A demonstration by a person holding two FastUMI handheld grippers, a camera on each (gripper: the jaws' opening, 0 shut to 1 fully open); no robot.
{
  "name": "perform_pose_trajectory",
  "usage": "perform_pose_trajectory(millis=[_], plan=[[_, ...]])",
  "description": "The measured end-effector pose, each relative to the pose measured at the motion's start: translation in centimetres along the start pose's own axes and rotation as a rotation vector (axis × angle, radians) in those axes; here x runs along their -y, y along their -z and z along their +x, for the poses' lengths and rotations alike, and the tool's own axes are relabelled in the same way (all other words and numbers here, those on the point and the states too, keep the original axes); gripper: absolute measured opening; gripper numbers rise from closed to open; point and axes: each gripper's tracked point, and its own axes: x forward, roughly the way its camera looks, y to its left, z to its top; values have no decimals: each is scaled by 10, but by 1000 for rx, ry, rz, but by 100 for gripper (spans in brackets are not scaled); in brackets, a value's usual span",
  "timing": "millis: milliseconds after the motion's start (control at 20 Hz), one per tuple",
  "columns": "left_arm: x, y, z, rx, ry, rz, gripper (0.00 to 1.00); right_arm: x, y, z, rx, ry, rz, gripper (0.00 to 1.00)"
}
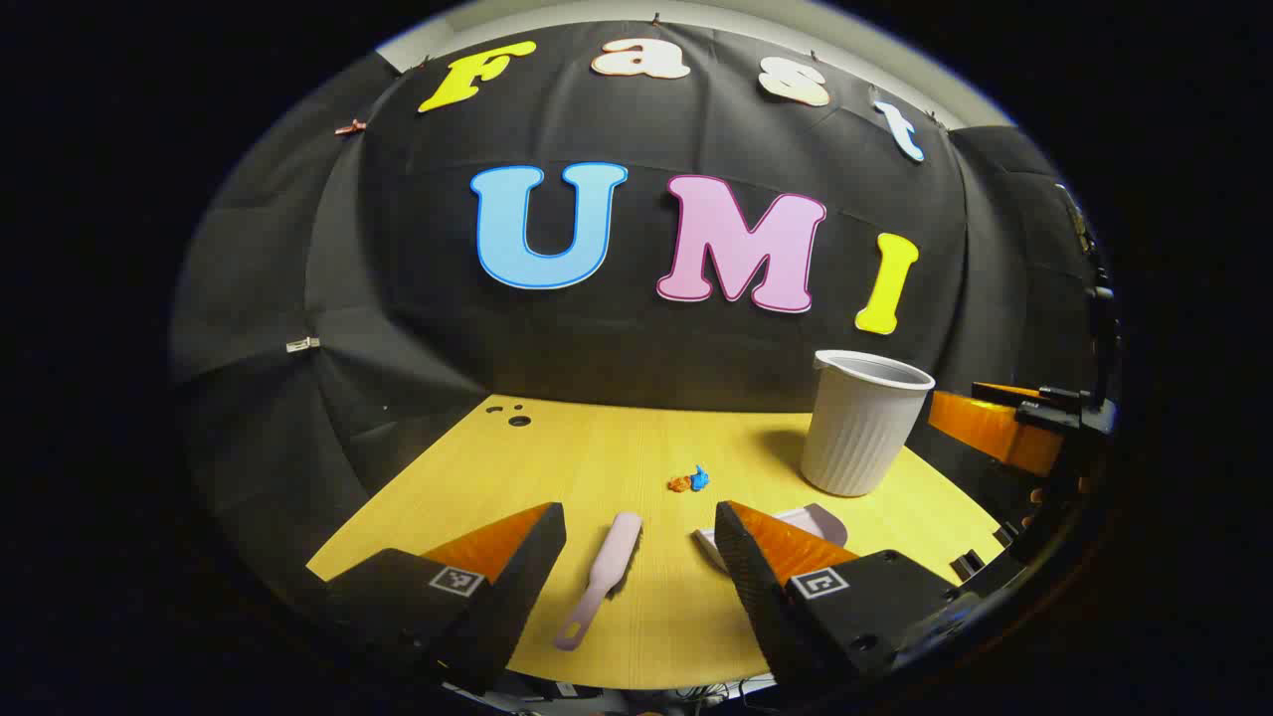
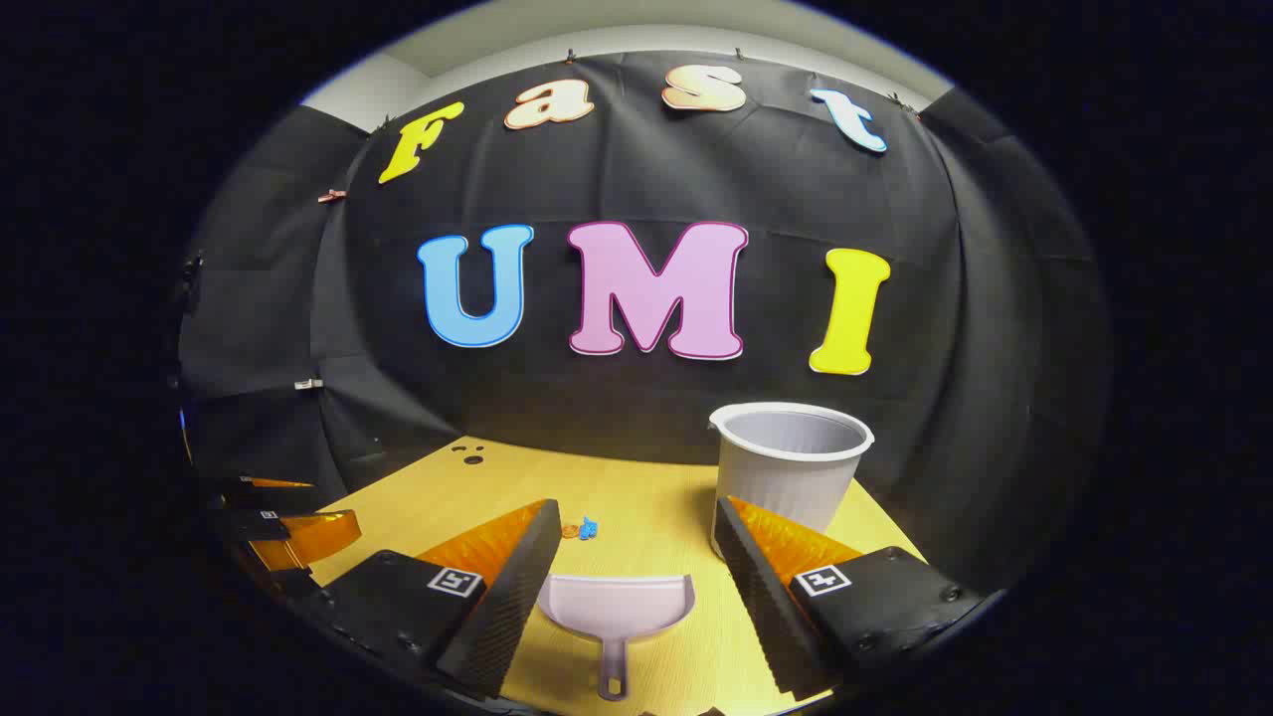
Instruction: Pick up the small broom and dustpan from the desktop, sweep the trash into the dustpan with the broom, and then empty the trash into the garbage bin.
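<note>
A small pink broom (image 1: 603, 578) lies flat on the yellow desktop (image 1: 597, 457), between the fingers of my open left gripper (image 1: 636, 552), handle toward me. The pale dustpan (image 2: 615, 609) lies on the desktop between the fingers of my open right gripper (image 2: 635, 572), handle toward me; its edge (image 1: 808, 517) peeks out behind my left gripper's right finger. The trash, small orange and blue scraps (image 1: 689, 482), sits mid-table beyond both tools, trash (image 2: 580, 529). A white ribbed garbage bin (image 1: 861, 423) stands upright at the right, bin (image 2: 788, 459). Neither gripper touches anything.
Small dark holes (image 1: 517, 419) mark the desktop's far left corner. Black cloth walls close the table at the back and sides. The right gripper's orange fingers (image 1: 995, 428) show at the right edge of the left gripper view; the left gripper's fingers (image 2: 298, 532) show low left in the right gripper view.
</note>
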Motion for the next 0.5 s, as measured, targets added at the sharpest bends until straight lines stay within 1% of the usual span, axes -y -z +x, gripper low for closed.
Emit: perform_pose_trajectory(millis=[150, 500], plan=[[-4, 8, 6, -23, -8, -9, 96, 0, 12, 4, -41, -12, 8, 98], [-8, 21, 15, -75, -10, -25, 96, 4, 20, 10, -72, -6, 23, 98]])
